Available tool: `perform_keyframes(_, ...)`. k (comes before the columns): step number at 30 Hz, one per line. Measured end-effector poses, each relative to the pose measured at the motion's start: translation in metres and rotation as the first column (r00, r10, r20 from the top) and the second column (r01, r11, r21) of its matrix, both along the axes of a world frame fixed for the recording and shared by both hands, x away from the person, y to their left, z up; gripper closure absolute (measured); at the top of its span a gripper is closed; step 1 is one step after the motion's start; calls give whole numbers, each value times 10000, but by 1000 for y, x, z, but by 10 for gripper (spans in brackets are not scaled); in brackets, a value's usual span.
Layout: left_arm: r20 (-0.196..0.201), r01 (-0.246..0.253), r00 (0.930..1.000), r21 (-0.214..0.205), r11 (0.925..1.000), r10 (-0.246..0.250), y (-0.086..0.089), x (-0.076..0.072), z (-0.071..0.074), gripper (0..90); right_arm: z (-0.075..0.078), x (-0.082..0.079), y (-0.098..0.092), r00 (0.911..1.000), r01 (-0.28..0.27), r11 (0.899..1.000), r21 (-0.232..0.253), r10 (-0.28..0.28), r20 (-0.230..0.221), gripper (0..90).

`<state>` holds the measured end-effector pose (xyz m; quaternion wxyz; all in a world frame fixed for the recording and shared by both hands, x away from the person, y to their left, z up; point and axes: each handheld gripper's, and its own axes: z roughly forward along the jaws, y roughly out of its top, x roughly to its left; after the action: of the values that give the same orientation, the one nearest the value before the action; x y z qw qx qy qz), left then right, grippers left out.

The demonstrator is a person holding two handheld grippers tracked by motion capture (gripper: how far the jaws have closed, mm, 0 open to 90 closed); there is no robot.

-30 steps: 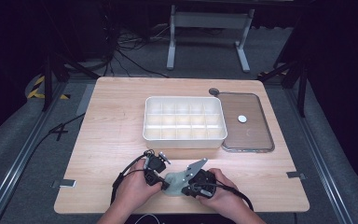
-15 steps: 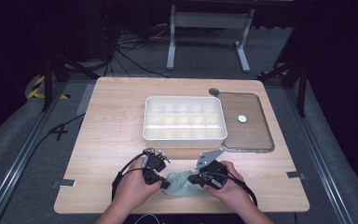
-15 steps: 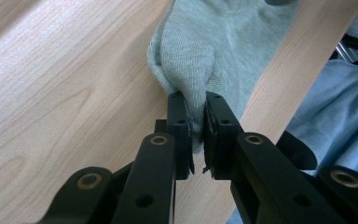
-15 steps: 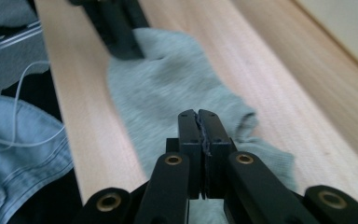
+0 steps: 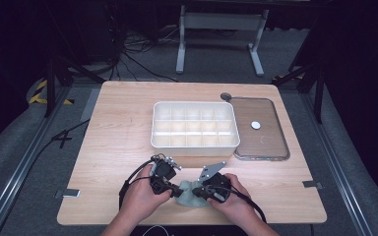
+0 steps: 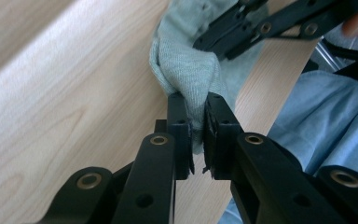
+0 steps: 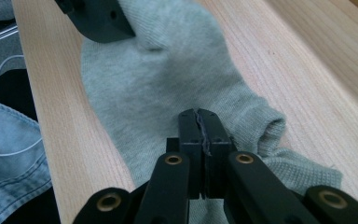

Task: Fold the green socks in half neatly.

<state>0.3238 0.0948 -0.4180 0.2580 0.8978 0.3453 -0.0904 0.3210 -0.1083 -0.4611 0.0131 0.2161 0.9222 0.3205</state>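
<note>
A pale green-grey sock (image 5: 189,193) lies bunched at the lower middle of the high view, near the front edge of the bench (image 5: 123,128), between the two hands. The left gripper (image 5: 170,191) pinches a fold of it: in the left gripper view the sock (image 6: 186,74) runs down between the two black jaws, which have just been closing onto the fabric and now press on it. The right gripper (image 5: 202,191) meets the sock from the other side; in the right gripper view its jaws are pressed together over the sock (image 7: 168,88), with what looks like a thin layer of knit caught between the tips — though I cannot be sure of that hold.

The step in hand looks like folding or straightening the sock. To do it well, keep both pinches near the edges, pull apart gently so the bunch flattens, and stay low over the wood — lifting high would let the loose end twist. The white divided box (image 5: 195,125) and the clear lid (image 5: 262,129) sit further up the frame, well apart from the work.
</note>
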Motion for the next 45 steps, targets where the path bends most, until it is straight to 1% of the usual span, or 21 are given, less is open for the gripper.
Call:
perform_keyframes(3,247,43,9997,-202,9998,-38,-5,-1,1,827,0,-1,0,10000,65,10000,20,-65,46,898)
perform_keyframes(6,427,135,9990,-260,9996,-124,-8,-1,3,828,0,-2,1,9999,118,9999,-1,-118,121,898)
perform_keyframes(8,716,372,9968,-389,9986,-343,-12,-1,4,829,-1,-3,1,9998,116,9999,61,-117,156,898)
perform_keyframes(10,910,585,9944,-463,9972,-541,-16,-2,5,831,-3,-6,1,9998,-41,9996,289,35,207,897)
perform_keyframes(11,913,589,9943,-464,9972,-545,-18,-3,5,832,-4,-8,2,9995,-118,9987,486,103,304,895)
perform_keyframes(12,917,644,9939,-399,9971,-605,-18,-3,5,832,-4,-8,2,9992,-169,9988,463,152,380,891)
perform_keyframes(14,764,590,9955,-357,9976,-561,-18,-3,7,833,-4,-8,1,9991,-213,9988,445,196,385,871)
perform_keyframes(15,739,522,9960,-320,9981,-497,-16,-2,8,833,-2,-6,-2,9995,-201,9985,510,188,264,855)
perform_keyframes(16,687,478,9966,-256,9985,-459,-14,-1,9,833,1,-5,-8,9996,-151,9976,681,134,242,858)
perform_keyframes(17,648,426,9970,-183,9989,-413,-13,-1,10,833,9,-1,-22,9996,106,9953,967,-131,255,879)
perform_keyframes(18,670,388,9970,-157,9991,-377,-13,-1,11,834,13,0,-27,9995,219,9950,972,-240,208,883)
perform_keyframes(19,665,311,9973,-66,9995,-306,-12,0,12,834,16,2,-34,9994,331,9958,856,-338,64,888)
perform_keyframes(21,632,174,9978,107,9998,-181,-10,2,14,834,19,3,-44,9986,537,9981,300,-536,-48,893)
perform_keyframes(23,609,166,9980,109,9998,-172,-11,2,14,834,16,3,-48,9973,631,9977,-254,-640,-349,893)
perform_keyframes(24,577,193,9981,139,9997,-201,-11,3,14,834,16,3,-48,9973,631,9977,-254,-640,-349,893)
perform_keyframes(26,558,283,9980,210,9994,-294,-14,3,14,834,8,2,-48,9971,621,9971,-430,-640,-423,893)
perform_keyframes(29,613,378,9974,156,9992,-387,-20,4,13,834,2,1,-44,9978,551,9983,-167,-557,-372,896)
perform_keyframes(33,706,507,9962,72,9987,-511,-31,4,12,834,-1,-2,-39,9994,207,9996,199,-201,-292,898)
perform_keyframes(37,681,673,9954,77,9977,-676,-44,3,9,834,-3,-1,-42,9985,337,9984,449,-317,-456,898)
perform_keyframes(38,658,782,9947,80,9969,-785,-46,4,8,834,-4,-1,-42,9985,362,9982,474,-342,-426,898)
perform_keyframes(45,604,803,9949,139,9967,-810,-59,5,-3,832,-4,-3,-42,9989,356,9981,505,-340,-309,896)
